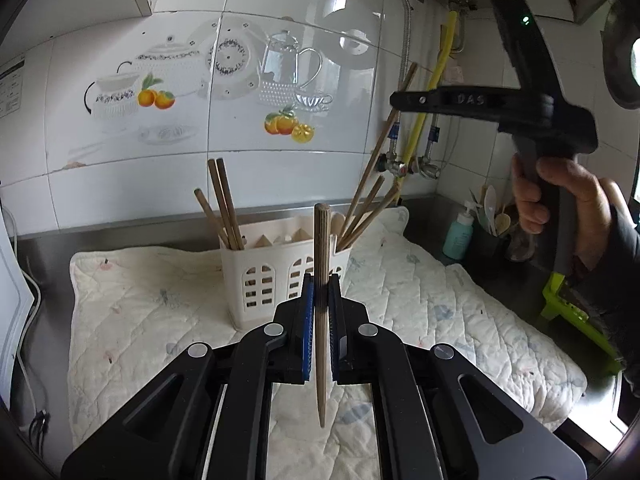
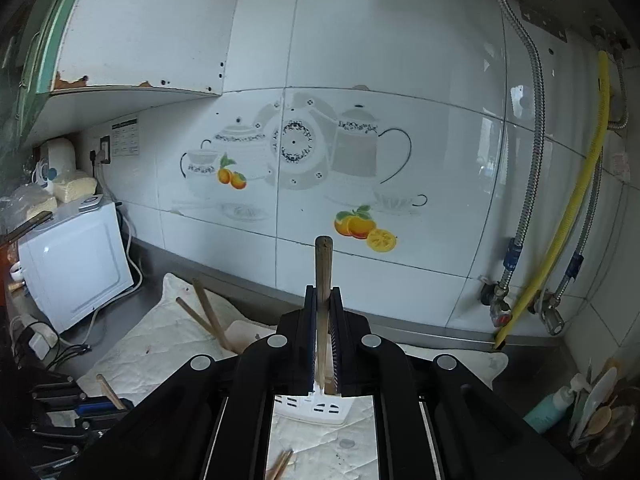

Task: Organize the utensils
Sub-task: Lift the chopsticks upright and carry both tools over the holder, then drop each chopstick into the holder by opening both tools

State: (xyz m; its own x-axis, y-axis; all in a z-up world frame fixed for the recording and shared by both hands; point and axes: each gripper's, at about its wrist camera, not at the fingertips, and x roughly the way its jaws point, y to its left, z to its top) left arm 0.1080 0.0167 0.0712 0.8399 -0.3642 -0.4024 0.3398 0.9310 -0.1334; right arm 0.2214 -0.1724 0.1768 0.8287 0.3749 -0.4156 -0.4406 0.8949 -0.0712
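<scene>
My left gripper (image 1: 321, 294) is shut on a wooden chopstick (image 1: 321, 240), held upright with its thick end up, in front of the white utensil caddy (image 1: 260, 280). More chopsticks (image 1: 224, 204) lean in the caddy's left and right ends. At the upper right, a hand holds my right gripper (image 1: 400, 101), shut on a long slanted chopstick (image 1: 380, 148). In the right wrist view, my right gripper (image 2: 323, 300) clamps that chopstick (image 2: 323, 264) above the caddy (image 2: 316, 410). The left gripper (image 2: 100, 406) shows at the lower left.
A quilted cloth (image 1: 140, 300) covers the steel counter under the caddy. Loose chopsticks (image 2: 280, 464) lie on it. A white appliance (image 2: 76, 264) stands at the left. A soap bottle (image 1: 458, 236), a spoon holder (image 1: 496, 224) and pipe valves (image 1: 404, 166) crowd the right corner.
</scene>
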